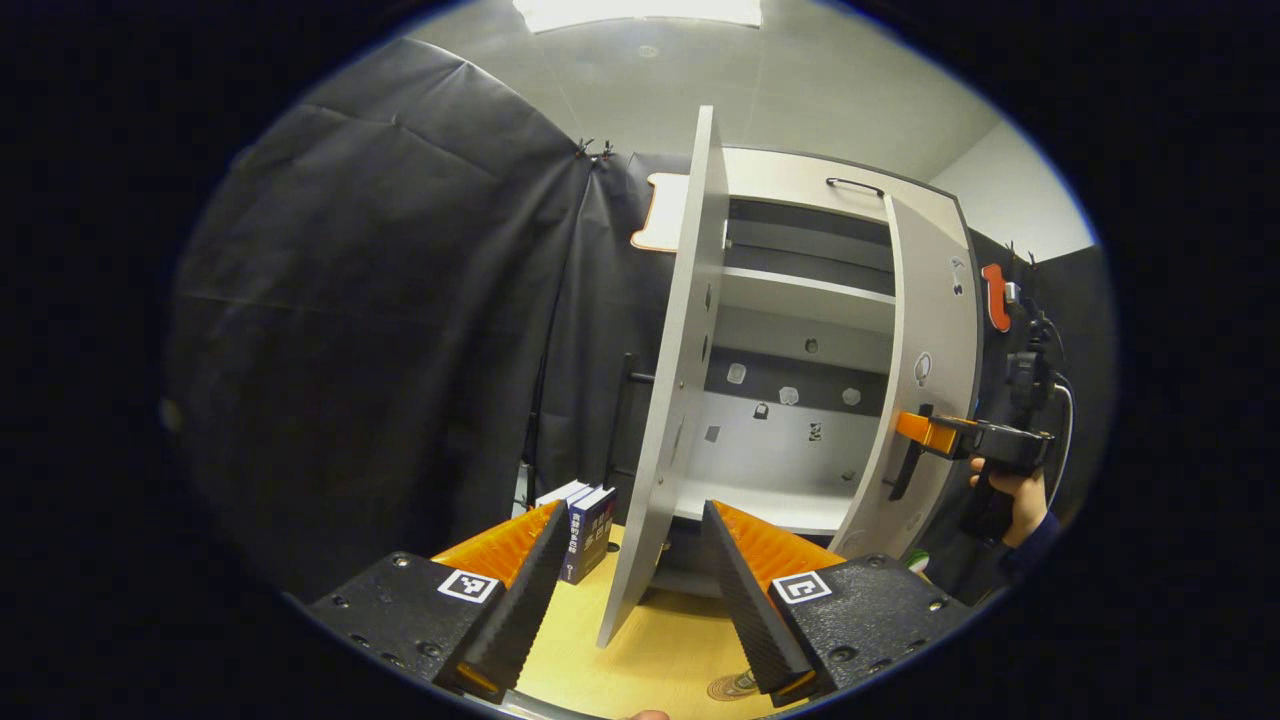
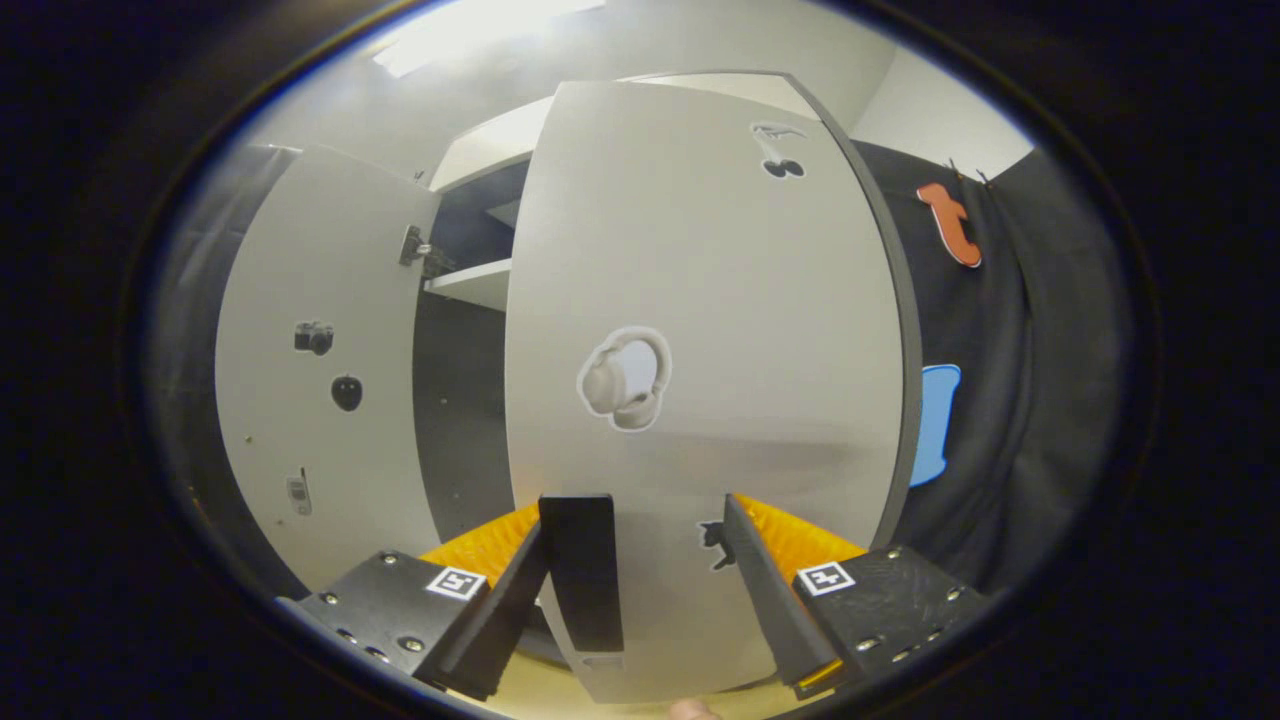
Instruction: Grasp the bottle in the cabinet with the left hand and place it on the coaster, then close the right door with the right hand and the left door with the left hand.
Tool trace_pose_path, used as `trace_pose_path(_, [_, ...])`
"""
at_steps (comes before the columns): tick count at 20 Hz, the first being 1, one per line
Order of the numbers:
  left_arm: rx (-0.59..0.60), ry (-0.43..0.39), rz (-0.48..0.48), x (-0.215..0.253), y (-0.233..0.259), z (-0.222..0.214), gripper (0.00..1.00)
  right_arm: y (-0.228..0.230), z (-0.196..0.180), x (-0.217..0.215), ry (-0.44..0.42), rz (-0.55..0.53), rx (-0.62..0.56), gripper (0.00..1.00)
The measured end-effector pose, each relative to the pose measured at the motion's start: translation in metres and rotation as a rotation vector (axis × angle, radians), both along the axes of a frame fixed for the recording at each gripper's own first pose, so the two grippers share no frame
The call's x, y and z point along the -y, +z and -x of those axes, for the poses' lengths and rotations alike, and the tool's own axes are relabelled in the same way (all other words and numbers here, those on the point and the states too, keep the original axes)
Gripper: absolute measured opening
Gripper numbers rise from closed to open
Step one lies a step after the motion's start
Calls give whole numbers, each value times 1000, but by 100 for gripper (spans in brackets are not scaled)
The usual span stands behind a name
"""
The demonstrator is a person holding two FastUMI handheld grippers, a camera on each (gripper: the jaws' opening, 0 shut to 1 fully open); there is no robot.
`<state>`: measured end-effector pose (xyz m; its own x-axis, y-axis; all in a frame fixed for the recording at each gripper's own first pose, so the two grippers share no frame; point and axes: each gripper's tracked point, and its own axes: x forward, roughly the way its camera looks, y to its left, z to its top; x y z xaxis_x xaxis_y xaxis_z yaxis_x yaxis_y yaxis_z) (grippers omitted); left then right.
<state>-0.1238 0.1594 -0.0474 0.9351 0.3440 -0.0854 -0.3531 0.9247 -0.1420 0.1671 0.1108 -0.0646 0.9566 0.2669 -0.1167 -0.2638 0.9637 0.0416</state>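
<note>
left gripper [image 1: 628,575] hangs with its fingers spread wide, nothing between them, facing the thin edge of the left door [image 1: 668,400], which stands tall and swung well out from the cabinet [image 1: 800,300]. just left of that door, two dark books [image 1: 585,525] stand upright near the back of the wooden table [image 1: 660,650]. a round coaster [image 1: 735,686] lies at the table's near edge; the bottle can't be made out here. shelves inside the cabinet look bare. over at the right door [image 2: 700,330], also upright and part open, the right gripper [image 2: 640,570] has its fingers wide, either side of the door's dark vertical handle [image 2: 585,570], the left finger close beside it, contact can't be told. a hand [image 1: 1020,500] holds that gripper. black cloth wall [image 1: 380,330] behind, pale ceiling above.
</note>
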Motion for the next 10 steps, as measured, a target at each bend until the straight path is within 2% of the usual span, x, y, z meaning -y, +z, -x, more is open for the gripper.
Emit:
trace_pose_path(7, [11, 27, -1, -12, 0, -3, 84, -3, -19, -11, -8, -8, -3, 98])
trace_pose_path(8, [12, 30, 0, -13, 0, -3, 81, -4, -21, -11, -11, -9, -3, 98])
trace_pose_path(10, [8, 37, 4, -17, -3, -2, 84, -4, -26, -13, -29, 0, 8, 98])
